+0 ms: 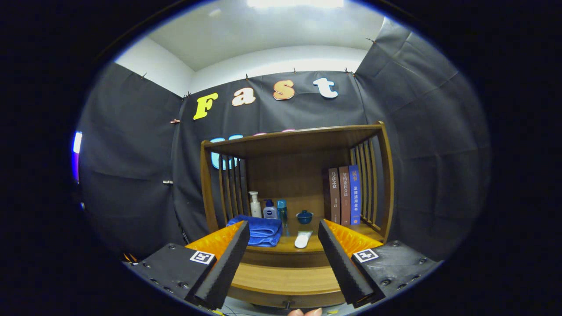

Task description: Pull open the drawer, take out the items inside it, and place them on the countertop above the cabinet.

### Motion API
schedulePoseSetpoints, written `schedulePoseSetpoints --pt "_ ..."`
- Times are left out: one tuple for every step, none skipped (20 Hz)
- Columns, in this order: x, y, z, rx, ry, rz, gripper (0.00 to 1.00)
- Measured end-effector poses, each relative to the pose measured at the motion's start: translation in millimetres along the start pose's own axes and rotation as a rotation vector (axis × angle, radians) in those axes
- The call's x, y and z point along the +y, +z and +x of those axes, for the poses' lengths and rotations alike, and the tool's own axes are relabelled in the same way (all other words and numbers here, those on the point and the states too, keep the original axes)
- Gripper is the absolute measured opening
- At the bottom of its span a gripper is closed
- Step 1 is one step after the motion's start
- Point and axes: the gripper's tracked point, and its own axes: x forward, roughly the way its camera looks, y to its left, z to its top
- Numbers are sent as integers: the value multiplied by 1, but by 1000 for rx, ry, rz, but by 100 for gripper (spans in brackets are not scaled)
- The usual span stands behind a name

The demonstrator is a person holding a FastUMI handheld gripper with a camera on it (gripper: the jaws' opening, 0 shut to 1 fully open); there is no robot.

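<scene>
With the drawer low between the fingers and apparently shut, its small knob just showing, the task looks barely begun: nothing pulled, nothing lifted out. The gripper hangs spread wide, gripping nothing. Beyond it the countertop already carries a blue towel, bottles, a small bowl and books. The drawer's contents are hidden.

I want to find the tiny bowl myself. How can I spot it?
Look at the wooden shelf unit beyond the open claw. On its countertop, between the bottles and the upright books, sits a small bowl. It is dark blue, round and lidded, unlike anything nearby.
</scene>
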Motion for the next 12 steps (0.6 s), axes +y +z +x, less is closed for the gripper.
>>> schedulePoseSetpoints --pt "-4 -9 -6 -9 -18 -10 98" --pt "-3 -21 -11 -12 -16 -15 98" --pt "-2 -32 -17 -15 -15 -21 98" --pt "-4 -44 -20 -10 -18 -38 99" --pt "-8 -57 -25 -3 -27 -53 99" --pt "-8 -68 -27 7 -30 -63 99" --pt "-6 -82 -29 26 -31 -67 99" --pt "-6 -97 -32 47 -38 -68 99" --pt "-6 -113 -37 70 -46 -59 99" --pt "-5 -127 -41 91 -51 -45 99" --pt "-4 -141 -44 109 -59 -34 99" --pt "-4 -154 -47 123 -63 -34 99"
